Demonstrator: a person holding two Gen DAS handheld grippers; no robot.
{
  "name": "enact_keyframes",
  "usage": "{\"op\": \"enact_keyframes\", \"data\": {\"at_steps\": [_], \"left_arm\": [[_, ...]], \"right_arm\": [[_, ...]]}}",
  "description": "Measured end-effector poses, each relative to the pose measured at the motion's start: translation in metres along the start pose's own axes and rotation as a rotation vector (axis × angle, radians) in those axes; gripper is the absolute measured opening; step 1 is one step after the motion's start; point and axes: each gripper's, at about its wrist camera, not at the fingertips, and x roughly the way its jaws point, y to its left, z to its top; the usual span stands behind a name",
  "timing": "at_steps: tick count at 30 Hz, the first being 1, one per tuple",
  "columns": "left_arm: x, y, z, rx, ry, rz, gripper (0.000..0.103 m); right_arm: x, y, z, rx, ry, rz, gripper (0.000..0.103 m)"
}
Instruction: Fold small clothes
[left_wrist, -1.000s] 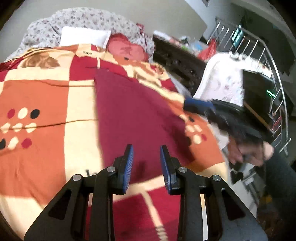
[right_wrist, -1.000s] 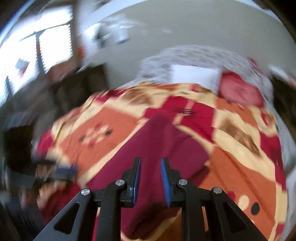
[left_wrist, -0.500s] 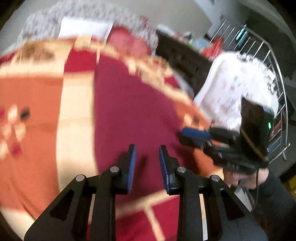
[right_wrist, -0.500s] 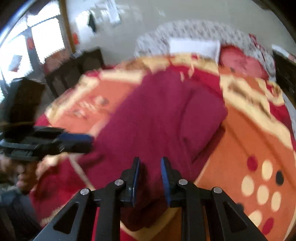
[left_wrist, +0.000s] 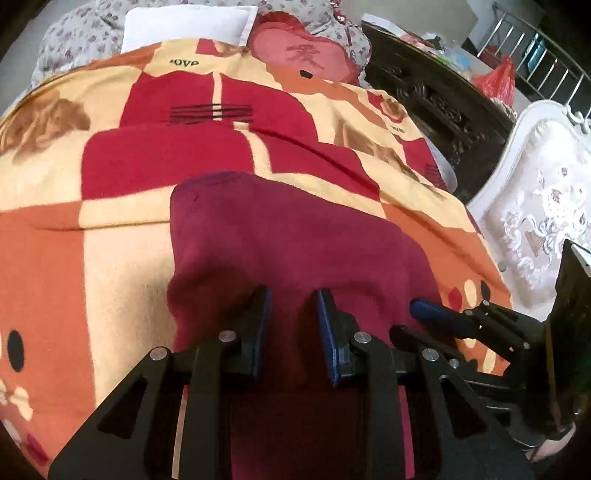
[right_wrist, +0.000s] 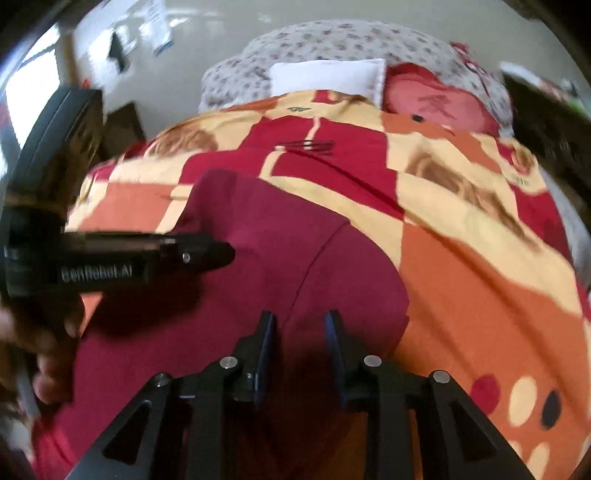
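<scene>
While both grippers sit low over the maroon garment (left_wrist: 295, 251) spread on the patterned blanket (left_wrist: 74, 258), left gripper (left_wrist: 292, 314) and right gripper (right_wrist: 300, 334) gape, gripping nothing. Left gripper's side reads "GenRobot.AI"; blanket reads "love".

Garment (left_wrist: 295, 251) lies flat on the blanket (left_wrist: 110, 155) covering the bed, toward the foot edge, one half folded over the other. Left gripper (left_wrist: 291, 314) over the garment's near edge, jaws apart with the cloth below them. Right gripper (left_wrist: 436, 314) just beside it to the right, at the garment's right near corner. In the right wrist view the left gripper (right_wrist: 207, 254) sits left of the right gripper (right_wrist: 301, 332), both above the garment (right_wrist: 277, 258). Pillows (left_wrist: 184, 22) at the head edge, beyond the blanket. Dark cabinet (left_wrist: 436, 96) and padded chair (left_wrist: 535, 206) beside the bed's right edge.
</scene>
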Motion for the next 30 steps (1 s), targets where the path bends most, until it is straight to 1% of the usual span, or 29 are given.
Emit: {"op": "enact_keyframes", "data": {"at_steps": [1,3,4,5,6,7,8,9,10,12,14,15,18,19,21,22,25,26,27,28,29,30], "left_arm": [[-0.005,0.000,0.000,0.004,-0.001,-0.005,0.025],[-0.030,0.003,-0.001,-0.003,-0.024,-0.051,0.025],[-0.039,0.002,-0.002,-0.003,-0.035,-0.065,0.025],[-0.053,0.006,-0.008,0.001,-0.054,-0.082,0.034],[-0.065,0.011,-0.016,0.010,-0.069,-0.086,0.060],[-0.072,0.016,-0.023,0.018,-0.081,-0.072,0.073],[-0.078,0.021,-0.030,0.027,-0.100,-0.049,0.082],[-0.081,0.027,-0.039,0.032,-0.120,-0.038,0.082],[-0.079,0.031,-0.045,0.024,-0.112,-0.049,0.082],[-0.068,0.039,-0.054,-0.020,-0.064,-0.107,0.082],[-0.057,0.042,-0.062,-0.076,-0.027,-0.180,0.082],[-0.052,0.042,-0.064,-0.096,-0.021,-0.203,0.082],[-0.043,0.041,-0.065,-0.135,-0.006,-0.226,0.082],[-0.040,0.042,-0.067,-0.151,0.007,-0.235,0.082],[-0.035,0.044,-0.069,-0.182,0.013,-0.246,0.084],[-0.036,0.045,-0.070,-0.183,0.007,-0.248,0.084],[-0.035,0.043,-0.072,-0.172,0.000,-0.235,0.084],[-0.035,0.042,-0.073,-0.170,-0.002,-0.230,0.084],[-0.034,0.040,-0.073,-0.165,-0.003,-0.223,0.084],[-0.034,0.040,-0.073,-0.162,-0.003,-0.220,0.084],[-0.034,0.040,-0.073,-0.163,-0.002,-0.219,0.084],[-0.034,0.040,-0.073,-0.166,-0.002,-0.219,0.084]], "right_arm": [[-0.007,0.001,0.001,0.001,0.000,0.011,0.028],[-0.023,-0.004,0.004,0.038,-0.032,0.036,0.030],[-0.038,-0.008,0.002,0.072,-0.070,0.047,0.040],[-0.056,-0.015,-0.003,0.110,-0.133,0.057,0.049],[-0.067,-0.020,-0.007,0.138,-0.178,0.059,0.071],[-0.078,-0.024,-0.016,0.181,-0.220,0.059,0.087],[-0.084,-0.032,-0.027,0.230,-0.243,0.084,0.089],[-0.081,-0.035,-0.030,0.251,-0.230,0.117,0.089],[-0.077,-0.036,-0.033,0.262,-0.216,0.141,0.089],[-0.063,-0.031,-0.040,0.260,-0.191,0.174,0.089],[-0.048,-0.028,-0.042,0.248,-0.154,0.169,0.089],[-0.040,-0.028,-0.042,0.249,-0.145,0.161,0.089],[-0.021,-0.037,-0.042,0.296,-0.120,0.208,0.089],[-0.012,-0.041,-0.042,0.321,-0.092,0.233,0.089],[-0.002,-0.046,-0.044,0.352,-0.066,0.294,0.089],[0.002,-0.048,-0.044,0.360,-0.057,0.321,0.089],[0.011,-0.054,-0.045,0.398,-0.035,0.351,0.089],[0.015,-0.057,-0.046,0.425,-0.024,0.373,0.089],[0.016,-0.058,-0.046,0.433,-0.031,0.379,0.087],[0.014,-0.057,-0.046,0.429,-0.038,0.382,0.082],[0.012,-0.054,-0.044,0.407,-0.051,0.365,0.079],[0.007,-0.048,-0.043,0.367,-0.073,0.348,0.072]]}}
